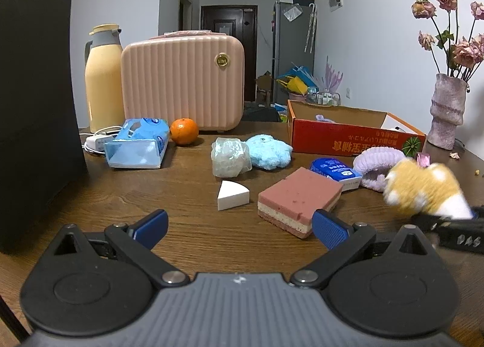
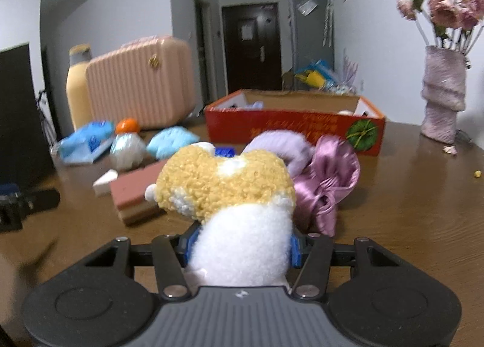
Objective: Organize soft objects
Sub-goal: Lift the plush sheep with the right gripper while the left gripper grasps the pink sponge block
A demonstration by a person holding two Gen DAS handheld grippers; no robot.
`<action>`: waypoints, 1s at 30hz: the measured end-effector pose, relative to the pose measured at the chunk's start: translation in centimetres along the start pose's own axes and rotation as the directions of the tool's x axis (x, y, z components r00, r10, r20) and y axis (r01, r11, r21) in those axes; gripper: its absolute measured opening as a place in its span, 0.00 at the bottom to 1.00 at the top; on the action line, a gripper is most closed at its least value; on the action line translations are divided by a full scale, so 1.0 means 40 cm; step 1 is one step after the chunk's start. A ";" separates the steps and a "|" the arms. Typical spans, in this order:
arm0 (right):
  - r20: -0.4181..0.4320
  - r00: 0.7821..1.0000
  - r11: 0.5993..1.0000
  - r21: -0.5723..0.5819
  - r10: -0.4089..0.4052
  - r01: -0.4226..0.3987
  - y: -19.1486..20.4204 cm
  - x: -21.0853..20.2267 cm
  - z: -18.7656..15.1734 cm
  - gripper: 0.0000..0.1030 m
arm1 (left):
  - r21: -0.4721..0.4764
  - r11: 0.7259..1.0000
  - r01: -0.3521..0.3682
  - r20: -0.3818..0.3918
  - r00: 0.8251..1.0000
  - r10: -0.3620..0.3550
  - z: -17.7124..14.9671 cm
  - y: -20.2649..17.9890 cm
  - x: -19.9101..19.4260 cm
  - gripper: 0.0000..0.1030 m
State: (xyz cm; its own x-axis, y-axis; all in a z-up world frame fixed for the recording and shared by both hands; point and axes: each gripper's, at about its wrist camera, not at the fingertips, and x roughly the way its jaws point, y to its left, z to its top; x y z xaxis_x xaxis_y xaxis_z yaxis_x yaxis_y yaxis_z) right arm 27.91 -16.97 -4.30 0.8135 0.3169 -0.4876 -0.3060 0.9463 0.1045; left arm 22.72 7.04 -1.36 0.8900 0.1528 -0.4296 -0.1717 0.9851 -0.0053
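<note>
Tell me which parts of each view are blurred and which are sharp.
Left wrist view: mostly sharp, the pink layered sponge crisp; only the yellow-and-white plush toy at the right edge smears. Right wrist view: soft throughout, the red cardboard box lettering unreadable; the same toy looks clearest.

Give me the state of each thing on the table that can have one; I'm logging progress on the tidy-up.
Right tool: shut on the yellow-and-white plush toy.
Left tool: open, nothing between its fingers.
Red cardboard box: open-topped, a few items already inside.
Pink case: closed, upright.
Blue tissue pack: lying flat, end opened.
Layered sponge: flat on the table.
Vase: upright, holding wilted flowers.
</note>
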 end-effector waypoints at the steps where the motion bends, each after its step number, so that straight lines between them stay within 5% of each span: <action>1: 0.012 1.000 1.000 0.007 -0.004 0.004 -0.005 -0.006 0.002 0.52 | 0.000 1.000 0.002 -0.004 1.000 -0.002 0.000 0.001 0.004 1.00; 15: 0.092 0.993 0.991 0.116 -0.079 0.068 -0.096 -0.039 0.027 0.52 | 0.087 0.992 0.086 -0.061 0.995 -0.081 0.011 -0.041 0.103 1.00; 30: 0.054 0.982 0.971 0.165 -0.183 0.172 -0.198 -0.011 0.031 0.52 | 0.198 0.966 0.168 -0.082 0.985 -0.155 0.049 -0.125 0.250 1.00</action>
State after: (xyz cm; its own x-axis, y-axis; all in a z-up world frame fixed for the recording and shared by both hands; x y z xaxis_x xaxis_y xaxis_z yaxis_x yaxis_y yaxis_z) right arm 30.60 -24.53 -3.85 0.8812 0.1413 -0.4511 -0.0757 0.9842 0.1603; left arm 33.33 3.78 -3.86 0.8681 -0.0085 -0.4962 0.0674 0.9926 0.1011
